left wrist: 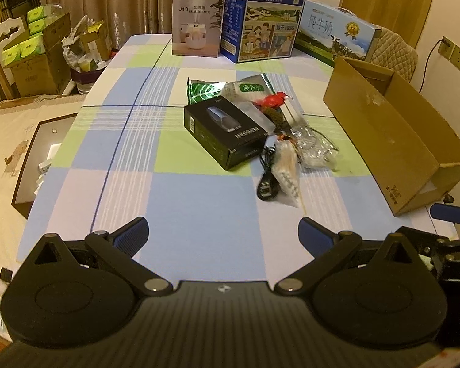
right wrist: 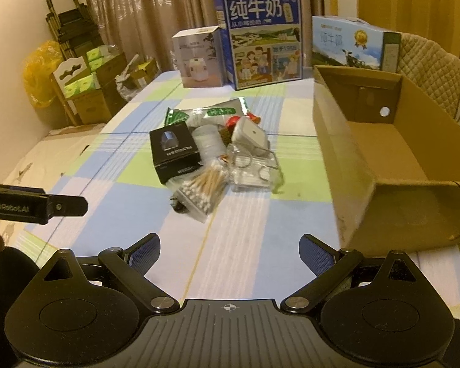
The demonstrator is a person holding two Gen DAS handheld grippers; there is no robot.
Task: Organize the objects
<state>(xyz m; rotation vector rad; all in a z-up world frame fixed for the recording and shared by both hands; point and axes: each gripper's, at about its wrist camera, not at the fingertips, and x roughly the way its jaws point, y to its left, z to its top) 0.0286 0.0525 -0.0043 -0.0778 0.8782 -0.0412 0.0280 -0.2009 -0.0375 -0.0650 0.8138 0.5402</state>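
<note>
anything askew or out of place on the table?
Yes: the small items sit in a jumbled pile mid-table. The cotton swab bag and clear packets overlap the tilted black box. The cardboard box beside them looks empty. No spill or damage visible.

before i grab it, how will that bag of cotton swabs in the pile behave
The bag of cotton swabs looks like thin clear plastic, so it will probably sag and crinkle. Likely very light. It lies partly over a black cable, which might drag along. Both grippers are open.
</note>
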